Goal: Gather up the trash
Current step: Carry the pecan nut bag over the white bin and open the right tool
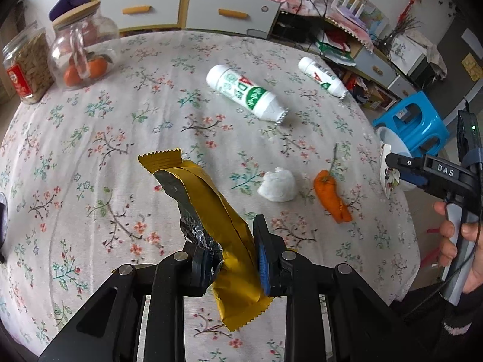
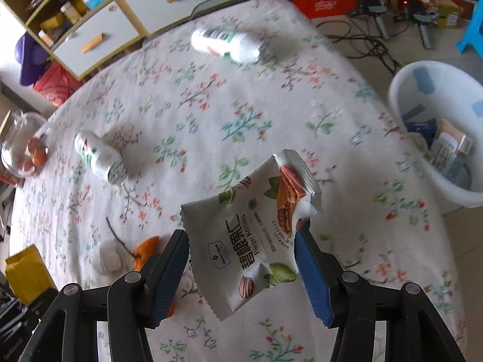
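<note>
You are working over a round table (image 1: 151,96) under a white floral cloth. Far left on it stand a jar of seeds (image 1: 25,66) and, just beside that, a glass jar with oranges (image 1: 83,51). Two white bottles (image 1: 246,93) (image 1: 323,77) lie on their sides toward the far right. Nearer you, at the right, a crumpled tissue (image 1: 277,185) lies just beside an orange peel (image 1: 332,199).
</note>
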